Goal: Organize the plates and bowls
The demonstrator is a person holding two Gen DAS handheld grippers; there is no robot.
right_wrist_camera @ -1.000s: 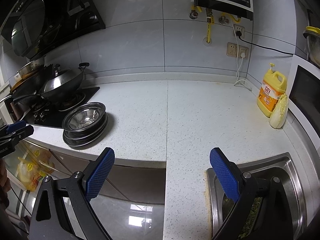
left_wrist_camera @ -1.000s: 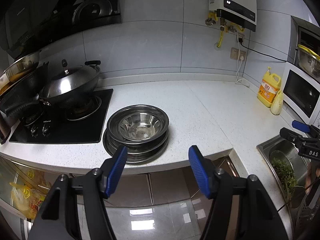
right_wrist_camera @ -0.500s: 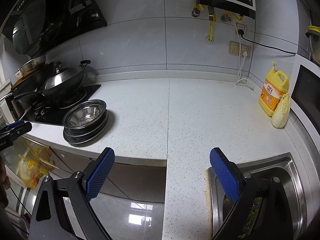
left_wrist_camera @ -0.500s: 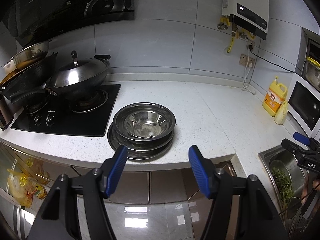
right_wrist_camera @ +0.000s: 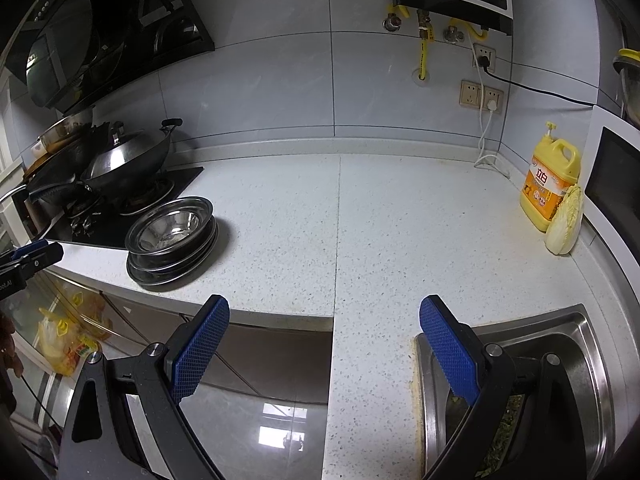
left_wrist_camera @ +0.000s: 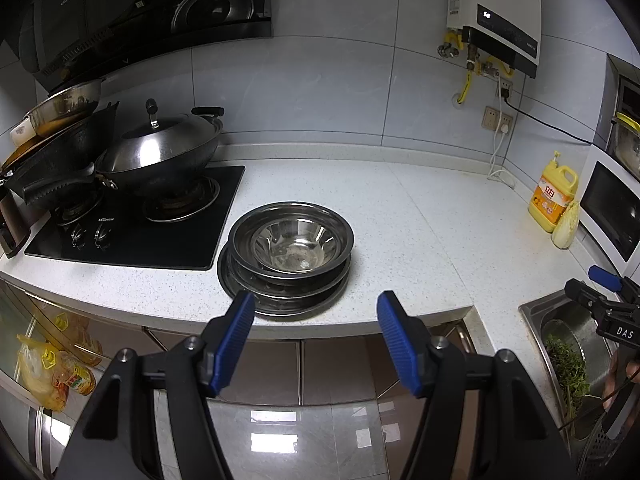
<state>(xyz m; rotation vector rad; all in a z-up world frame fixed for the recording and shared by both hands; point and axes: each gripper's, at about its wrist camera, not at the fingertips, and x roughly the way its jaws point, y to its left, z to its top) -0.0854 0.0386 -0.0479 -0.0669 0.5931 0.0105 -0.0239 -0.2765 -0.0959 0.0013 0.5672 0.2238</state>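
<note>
On worktop: steel bowls and plates (left_wrist_camera: 286,256) nested, stacked beside stove (left_wrist_camera: 132,220).
Left gripper (left_wrist_camera: 316,332): jaws apart, empty.
Right gripper (right_wrist_camera: 324,344): jaws apart, empty.
Progress: apparently finished.

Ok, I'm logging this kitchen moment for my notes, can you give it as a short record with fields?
dishes: steel bowls and plates stacked together on the counter, beside the stove
left gripper: open, empty, in front of the stack
right gripper: open, empty, near the sink
far right: yellow bottle, cabbage

White countertop (left_wrist_camera: 400,216) bears steel dish stack (left_wrist_camera: 286,256), detergent jug (right_wrist_camera: 550,184).
</note>
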